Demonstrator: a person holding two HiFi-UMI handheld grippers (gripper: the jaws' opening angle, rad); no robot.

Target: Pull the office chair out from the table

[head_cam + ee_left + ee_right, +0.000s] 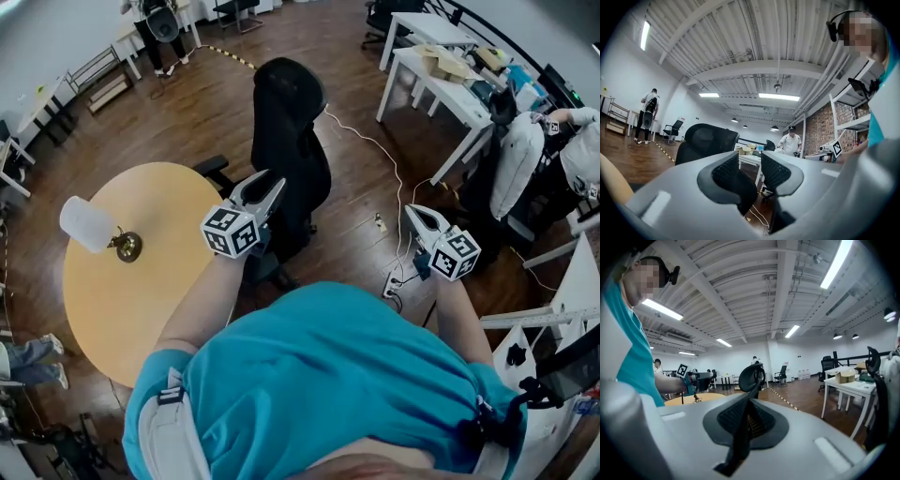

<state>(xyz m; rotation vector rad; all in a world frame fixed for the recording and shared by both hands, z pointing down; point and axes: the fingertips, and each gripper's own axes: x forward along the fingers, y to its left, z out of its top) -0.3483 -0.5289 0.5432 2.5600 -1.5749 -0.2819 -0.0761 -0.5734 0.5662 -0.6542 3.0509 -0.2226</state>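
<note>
The black mesh office chair (pixel 291 141) stands just off the far right edge of the round wooden table (pixel 122 291), its back toward me. My left gripper (pixel 262 190) hovers over the chair's near side by the armrest. Its jaws stand a little apart with nothing between them. In the left gripper view the chair (pixel 710 140) shows ahead, beyond the left gripper (pixel 750 169), untouched. My right gripper (pixel 414 214) is held over the floor to the chair's right, shut and empty. The right gripper view has the right gripper (pixel 747 414) pointing toward the chair's headrest (pixel 752 376).
A small lamp (pixel 94 227) with a white shade sits on the table. A white cable (pixel 384 159) and a power strip (pixel 392 281) lie on the wooden floor right of the chair. White desks (pixel 441 75) and another chair (pixel 516 164) stand at far right.
</note>
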